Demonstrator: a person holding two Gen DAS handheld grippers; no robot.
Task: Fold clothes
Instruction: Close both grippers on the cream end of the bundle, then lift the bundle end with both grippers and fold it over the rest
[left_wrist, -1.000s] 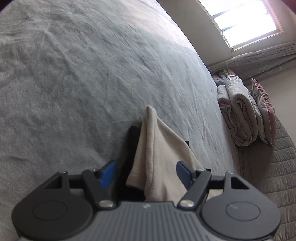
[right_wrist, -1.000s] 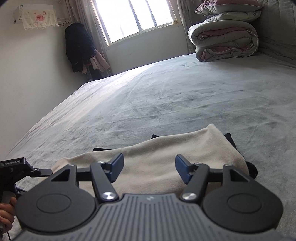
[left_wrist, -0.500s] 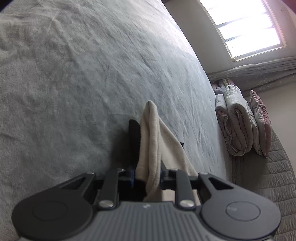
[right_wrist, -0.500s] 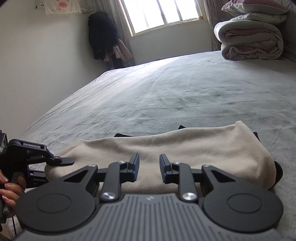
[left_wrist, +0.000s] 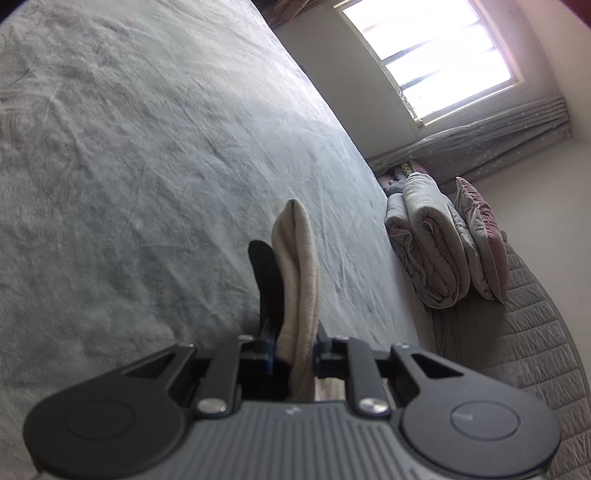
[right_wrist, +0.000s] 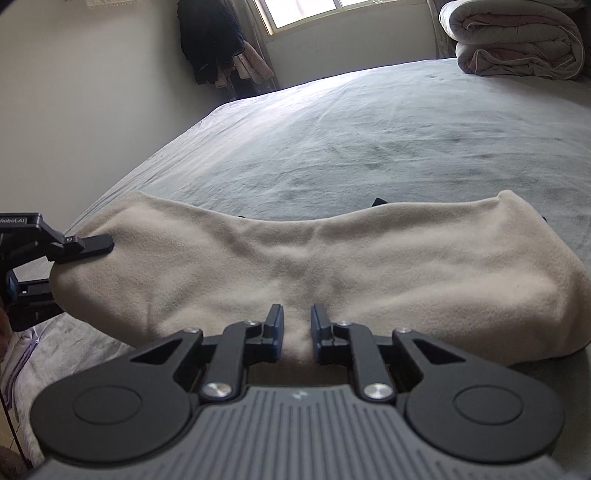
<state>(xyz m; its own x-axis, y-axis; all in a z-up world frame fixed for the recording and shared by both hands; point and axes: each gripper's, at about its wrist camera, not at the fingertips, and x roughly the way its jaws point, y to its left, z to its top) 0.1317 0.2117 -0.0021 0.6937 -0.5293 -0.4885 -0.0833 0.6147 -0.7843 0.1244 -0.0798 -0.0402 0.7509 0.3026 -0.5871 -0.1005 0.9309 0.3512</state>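
Two grips: both on beige garment (right_wrist: 332, 266), lying on bed (right_wrist: 369, 129).
Long axis: runs left-right across right-wrist view, crosswise to right gripper (right_wrist: 297, 325).
Left gripper (left_wrist: 293, 349): jaws closing, clamped on garment's left end.
Right gripper: jaws closing, pinching mid near edge; cloth directly ahead.
Under it: black garment (left_wrist: 267, 280), peeking out.

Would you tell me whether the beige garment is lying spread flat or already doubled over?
Doubled over: the beige garment shows a rounded fold along its far edge, two layers pinched edge-on in the left gripper.
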